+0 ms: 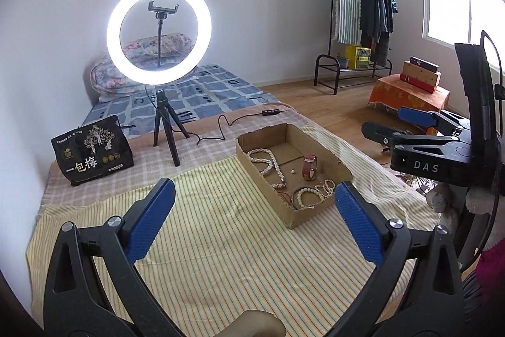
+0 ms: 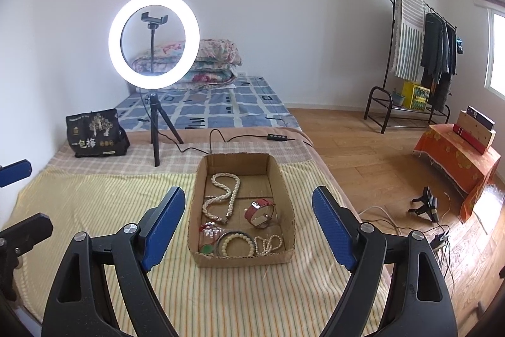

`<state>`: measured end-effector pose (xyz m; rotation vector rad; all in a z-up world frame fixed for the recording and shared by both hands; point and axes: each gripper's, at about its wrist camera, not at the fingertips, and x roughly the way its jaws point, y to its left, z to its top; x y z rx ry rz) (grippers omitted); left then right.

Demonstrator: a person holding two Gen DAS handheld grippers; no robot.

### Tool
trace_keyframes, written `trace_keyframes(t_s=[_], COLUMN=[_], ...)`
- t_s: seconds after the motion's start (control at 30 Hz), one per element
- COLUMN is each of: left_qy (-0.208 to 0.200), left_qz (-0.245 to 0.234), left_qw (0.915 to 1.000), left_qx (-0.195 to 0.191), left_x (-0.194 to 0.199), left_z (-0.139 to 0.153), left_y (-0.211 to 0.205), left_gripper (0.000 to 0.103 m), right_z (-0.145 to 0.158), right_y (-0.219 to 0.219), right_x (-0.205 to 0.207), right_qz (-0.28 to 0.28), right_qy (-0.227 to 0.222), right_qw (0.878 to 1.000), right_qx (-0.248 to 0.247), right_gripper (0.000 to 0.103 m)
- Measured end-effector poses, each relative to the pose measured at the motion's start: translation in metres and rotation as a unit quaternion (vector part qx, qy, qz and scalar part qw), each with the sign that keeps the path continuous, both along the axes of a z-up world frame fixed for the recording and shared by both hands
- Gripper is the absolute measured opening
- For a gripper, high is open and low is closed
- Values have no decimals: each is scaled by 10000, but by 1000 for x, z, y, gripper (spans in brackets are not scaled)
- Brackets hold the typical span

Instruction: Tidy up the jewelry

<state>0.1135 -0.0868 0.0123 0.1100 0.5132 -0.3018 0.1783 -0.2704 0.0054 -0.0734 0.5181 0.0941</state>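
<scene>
One open cardboard box (image 2: pixel 241 161) on a yellow striped cloth (image 2: pixel 94 201) spread over the bed (image 2: pixel 221 103). Inside, counted from the right wrist view: one long twisted pearl necklace (image 2: pixel 222 195) in the far half; one red-strapped wristwatch (image 2: pixel 261 212) toward the right wall; one pale bead bracelet (image 2: pixel 237 243) ringed by a dark bangle at the near wall; one smaller looped strand of pearls (image 2: pixel 268 243) beside it on the right; one red-corded piece with a green pendant (image 2: pixel 208 239) in the near left corner. From the left wrist view, one loose pearl (image 1: pixel 292 171) on the box floor near the watch.

Two grippers. Left gripper (image 1: pixel 254 195) with jaws spread wide, nothing between them, pointed at bare cloth left of the box. Right gripper (image 2: pixel 249 204) with jaws also well apart and empty, framing the box from the near side, not touching it. "DAS" printed in white on the right gripper's black body, legible from the left wrist view.

Behind the box: one lit ring light (image 2: pixel 154 40) on a black tripod, one phone clamp at its centre, one inline remote (image 2: pixel 277 137) on its cable. One black bag (image 2: pixel 94 133) at far left, printed "一包梅" in white, smaller print unreadable. Two floral pillows (image 2: pixel 214 59) stacked at the bed's head.
</scene>
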Motion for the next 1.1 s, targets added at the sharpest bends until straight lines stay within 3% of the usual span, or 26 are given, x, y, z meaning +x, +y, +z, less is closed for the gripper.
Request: trace_keyframes(t_s=[0.6,1.1], left_qy=[-172,-73], left_qz=[202,295], left_qw=[9996,9995], left_qx=[103,52], left_x=[-1,2], left_z=[1,0], left_y=[-1,1], left_gripper=[103,103], right_z=[-4,-7], right_y=[0,1], right_x=[0,1], right_qz=[-7,2], right_qy=[43,53], right_qw=[10000,10000], right_qx=[12,24], right_gripper=[83,83])
